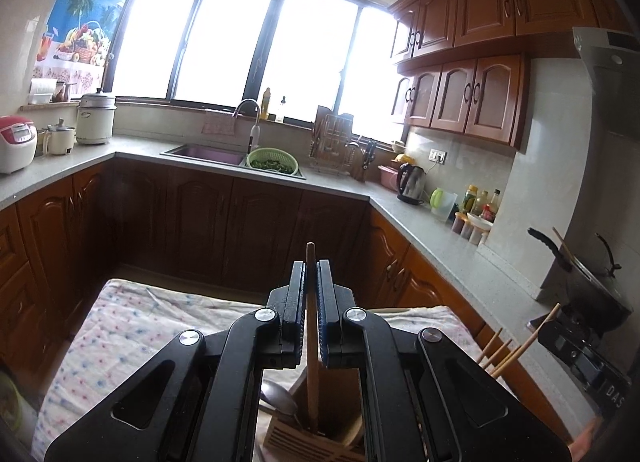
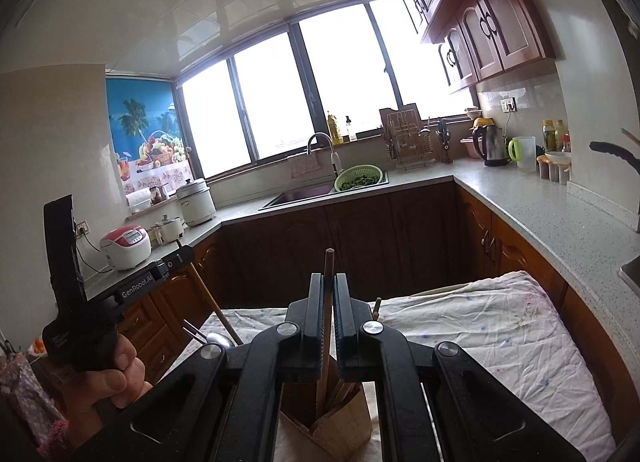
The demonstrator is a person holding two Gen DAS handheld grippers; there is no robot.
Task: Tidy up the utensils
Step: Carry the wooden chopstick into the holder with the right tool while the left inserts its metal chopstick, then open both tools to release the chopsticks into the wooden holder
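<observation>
Both sets of jaws are pinching a wooden stick upright: your left gripper (image 1: 311,294) is clamping a pale wooden chopstick (image 1: 311,346) whose lower end is dipping into the wooden utensil holder (image 1: 316,442) directly below the jaws, and your right gripper (image 2: 329,302) is squeezing a darker chopstick (image 2: 327,314) that is likewise reaching down into the holder (image 2: 326,426) beneath it. You are looking well along, I judge: a metal spoon (image 1: 278,394) is already sitting in a compartment just left of your left jaws, and several sticks are already leaning in the holder; letting go of these two is what is remaining. Ahead of the jaws, the patterned cloth (image 1: 132,326) is lying bare as far as you can see. Those standing sticks are crowding the slots, so they are the likeliest thing to snag
</observation>
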